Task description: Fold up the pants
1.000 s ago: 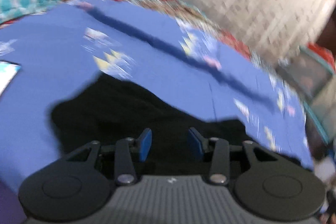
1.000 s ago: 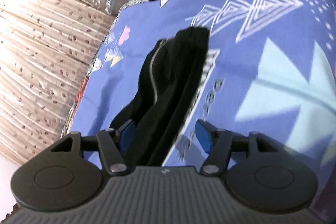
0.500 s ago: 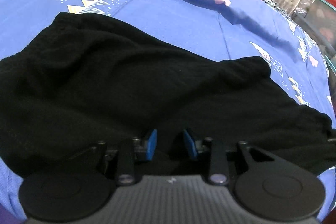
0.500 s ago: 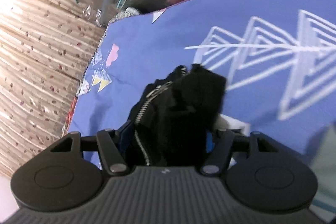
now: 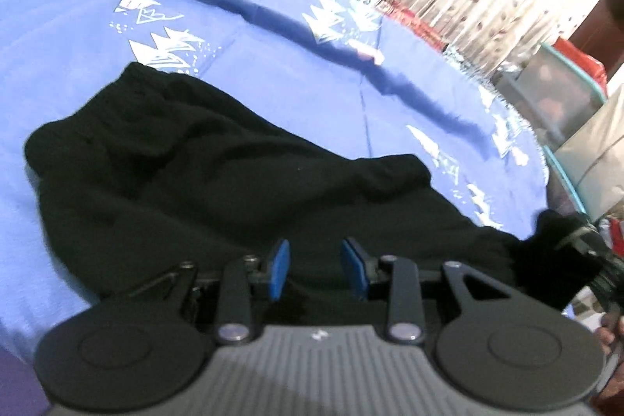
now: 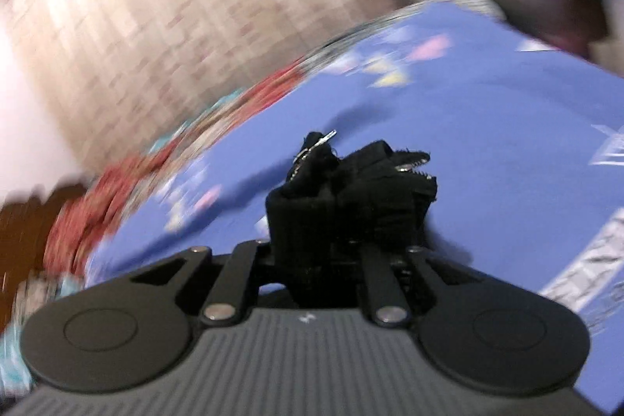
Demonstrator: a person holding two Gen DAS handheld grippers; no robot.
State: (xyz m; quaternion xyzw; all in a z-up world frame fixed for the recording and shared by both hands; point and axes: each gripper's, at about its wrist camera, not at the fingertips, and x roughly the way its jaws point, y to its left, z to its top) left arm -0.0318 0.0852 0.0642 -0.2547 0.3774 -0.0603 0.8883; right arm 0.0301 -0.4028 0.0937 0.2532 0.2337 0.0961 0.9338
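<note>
- Black pants (image 5: 218, 182) lie spread over the blue printed bedsheet (image 5: 78, 38), waistband end towards the left of the left wrist view, legs running off to the right.
- Left gripper (image 5: 318, 269) sits low over the near edge of the pants; its blue pads (image 5: 280, 268) stand a little apart, with black cloth lying beneath and between them.
- Is it pinching? The pads show daylight on their inner faces, so I call it parted, not pressing on the cloth.
- Right gripper (image 6: 339, 252) has just been closing, and here it is clamped on a bunched wad of black fabric with a metal zipper (image 6: 413, 168) poking out at the top.
- That wad hides the right pads completely; the jaws are drawn in tight against it.
- From the left wrist view, the far right end of the pants lifts off the bedsheet in a peak, next to the right-hand tool at the frame edge.
- Everything beyond the pants in the right wrist view is smeared with blur, curtain (image 6: 156, 6) included.
- Handling, as I judge it: soft, limp knit, light, no stiffness at all. It sags and bunches wherever it is unsupported.
- It should grip well, not slippery, but a thick bundle can creep out of narrow pads.
- Best hold: hem or waistband corners, where the layers are doubled; pinch both layers together, away from the zipper teeth.
</note>
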